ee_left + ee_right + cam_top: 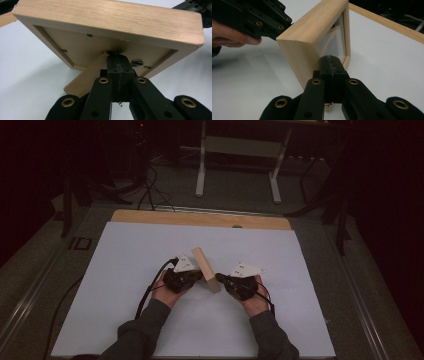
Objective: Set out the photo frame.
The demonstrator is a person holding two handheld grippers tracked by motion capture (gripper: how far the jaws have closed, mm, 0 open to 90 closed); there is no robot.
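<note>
Plainly, both sets of fingers are pressed together. In the left gripper view the left gripper has its closed tips against the back panel of the wooden picture frame, right where the fold-out stand meets it; whether they pinch the stand's upper end I cannot tell. In the right gripper view the right gripper sits with closed tips at the frame's front lower edge, beside the glass.

From above, the frame stands tilted on edge between the two grippers, on the white sheet covering the counter.

My worry: the frame is merely propped, so an uneven push could tip it flat or skid it across the smooth sheet, and hard tips near the glass could scratch it.

No picture can be made out behind the glass.
</note>
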